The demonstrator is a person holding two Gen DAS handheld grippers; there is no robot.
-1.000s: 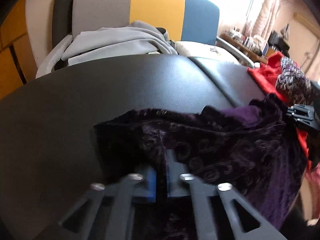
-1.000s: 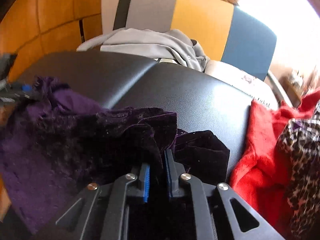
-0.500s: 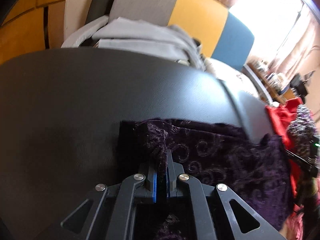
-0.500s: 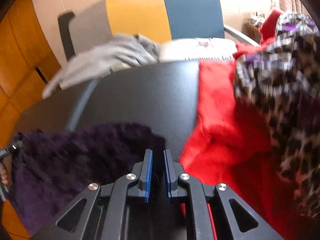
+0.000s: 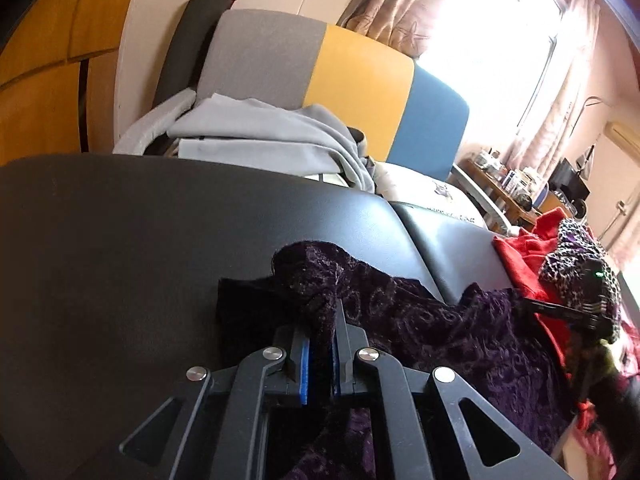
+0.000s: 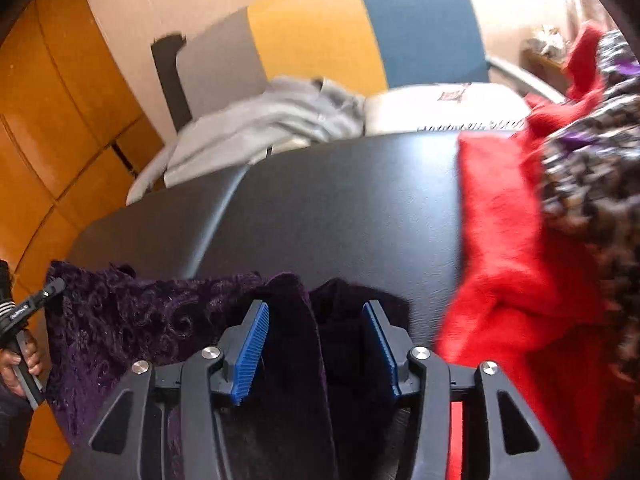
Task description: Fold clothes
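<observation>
Draped across the near edge of the black padded table (image 5: 160,240), the dark purple velvet garment (image 5: 440,332) lies spread between the two grippers, its swirl-patterned cloth hanging off the front edge toward the cameras. At its left end the left gripper (image 5: 322,312) has a bunched corner of the garment pinched tight between its blue pads, the fingers drawn together on the cloth and lifting that corner into a small peak above the table. At the other end the right gripper (image 6: 316,312) stands with its fingers apart; its jaws have just been opening, and a fold of the purple cloth lies loose between the blue pads without being pressed by them. Just right of the garment a red garment (image 6: 500,260) lies on the table, with a leopard-print piece (image 6: 592,184) heaped on it. Beyond the table's far edge a grey garment (image 5: 260,136) rests on a chair (image 5: 360,72) with a grey, yellow and blue back. Behind that hang curtains (image 5: 400,0) beside a bright window.
</observation>
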